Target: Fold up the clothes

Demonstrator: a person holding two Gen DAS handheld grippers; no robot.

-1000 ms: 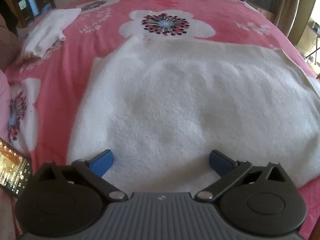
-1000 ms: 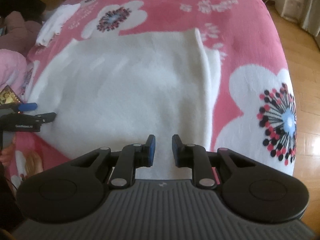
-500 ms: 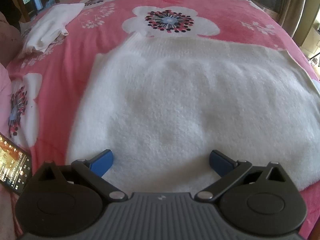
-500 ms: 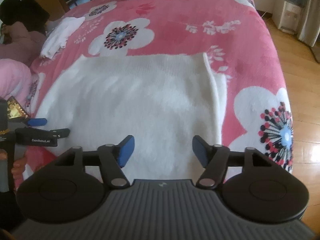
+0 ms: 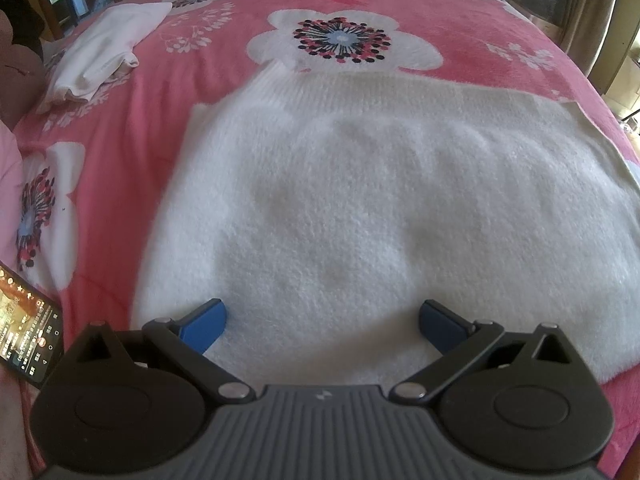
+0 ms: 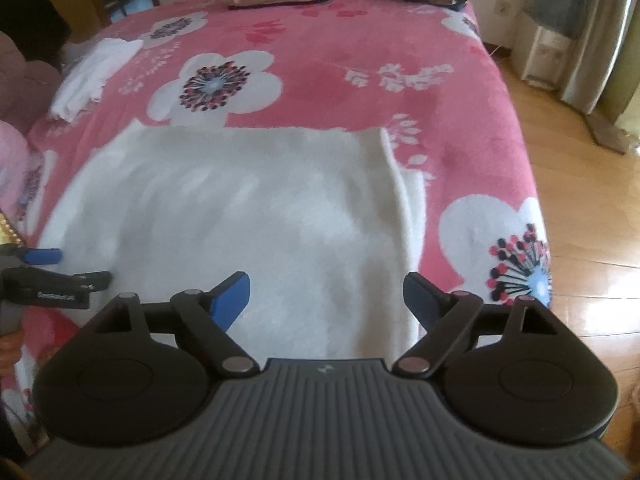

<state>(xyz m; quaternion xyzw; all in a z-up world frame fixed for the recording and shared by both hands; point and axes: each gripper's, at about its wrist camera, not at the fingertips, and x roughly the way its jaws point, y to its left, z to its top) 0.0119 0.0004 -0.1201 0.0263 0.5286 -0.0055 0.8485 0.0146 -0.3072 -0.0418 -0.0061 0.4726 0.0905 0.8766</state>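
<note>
On pink floral bedspread: white sweater flat; left gripper wide, empty; right gripper opening, empty.

A pink bedspread with big white flowers covers the bed. At the left edge lies a lit phone, screen up. Beyond the bed on the right there's a wooden floor, a curtain, and a white appliance against the wall.
</note>
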